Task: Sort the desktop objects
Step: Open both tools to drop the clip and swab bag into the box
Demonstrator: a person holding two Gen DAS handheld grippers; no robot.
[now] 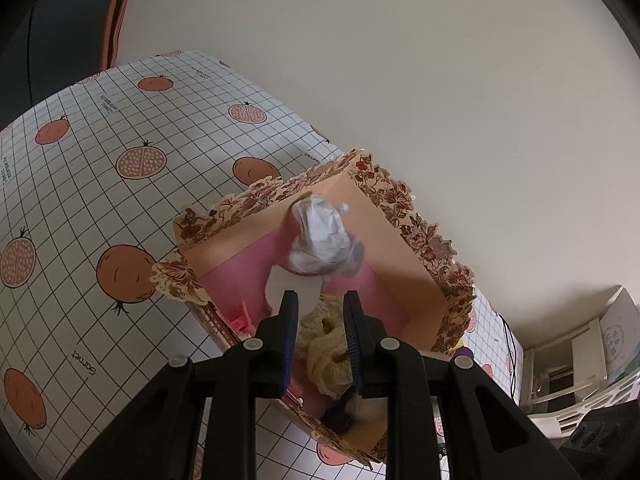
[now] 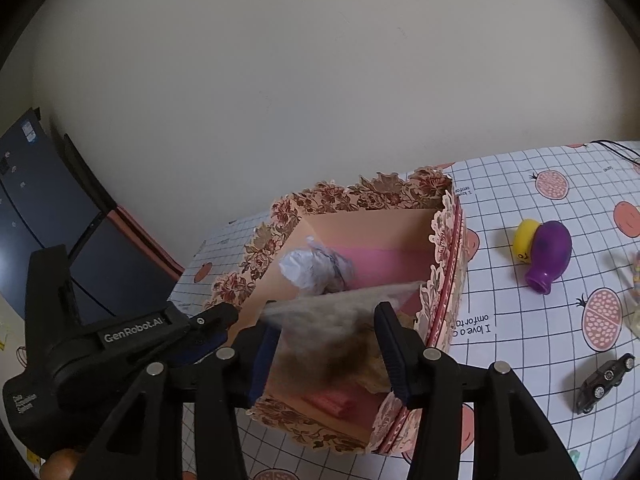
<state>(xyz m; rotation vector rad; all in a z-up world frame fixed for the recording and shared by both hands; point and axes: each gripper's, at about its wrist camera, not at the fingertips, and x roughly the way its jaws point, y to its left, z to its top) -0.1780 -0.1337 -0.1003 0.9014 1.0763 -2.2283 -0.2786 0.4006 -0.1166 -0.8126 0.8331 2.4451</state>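
Observation:
A floral-edged pink box [image 1: 404, 236] stands on the checked tablecloth and also shows in the right wrist view [image 2: 444, 280]. Inside lie a crumpled white paper ball [image 1: 320, 236], a cream knitted scrunchie [image 1: 326, 340], a grey paper cut-out [image 1: 292, 288] and a dark furry item [image 1: 352, 410]. My left gripper [image 1: 320, 320] hovers open over the scrunchie, holding nothing. My right gripper [image 2: 328, 344] is open above the box; a blurred grey-brown fluffy thing [image 2: 340, 320] lies between its fingers, grip unclear. The left gripper's body [image 2: 132, 332] shows at the left.
On the cloth to the right of the box lie a purple and yellow squeeze toy [image 2: 548, 252], a small black toy car [image 2: 604, 380] and a beaded item [image 2: 636, 276]. A plain wall is behind the table. White shelving [image 1: 580, 352] stands beyond the table edge.

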